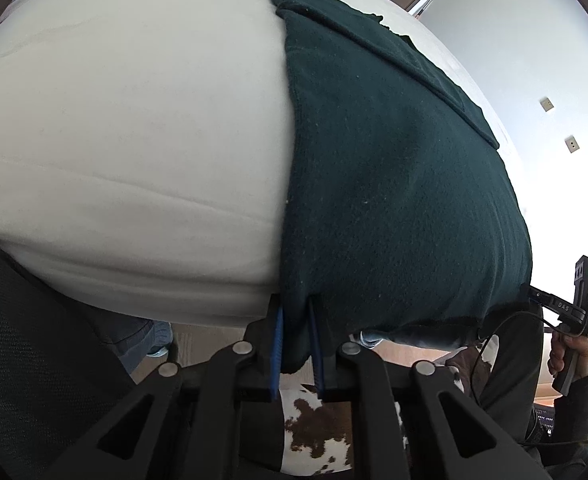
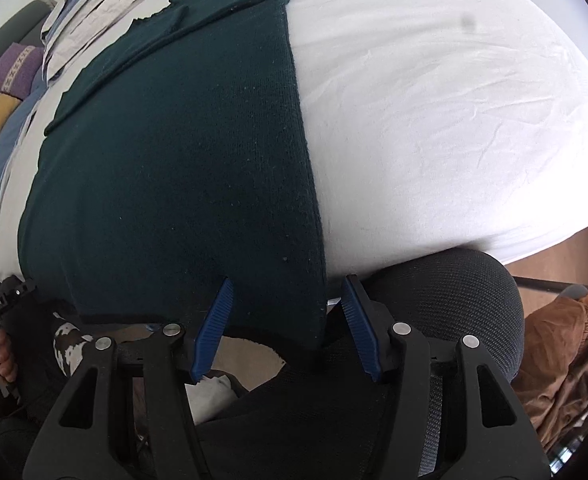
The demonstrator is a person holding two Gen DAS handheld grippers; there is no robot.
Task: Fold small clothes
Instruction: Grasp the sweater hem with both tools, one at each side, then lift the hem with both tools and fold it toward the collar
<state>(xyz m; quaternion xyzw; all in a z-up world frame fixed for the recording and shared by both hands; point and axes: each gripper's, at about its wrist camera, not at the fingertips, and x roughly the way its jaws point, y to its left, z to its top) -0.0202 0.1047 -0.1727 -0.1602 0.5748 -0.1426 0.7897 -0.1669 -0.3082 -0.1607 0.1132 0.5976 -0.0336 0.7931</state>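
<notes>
The dark green knitted garment lies flat on the white bed. The left gripper pinches its near hem corner; the right gripper, spread, should clamp its corner, then lift both evenly.

Item: knit garment on bed.
I see its near hem overhanging the bed's edge; pillows lie beyond its far left, my chair in front.

Seemingly "DAS" in white on the right gripper, seen from the left wrist.
</notes>
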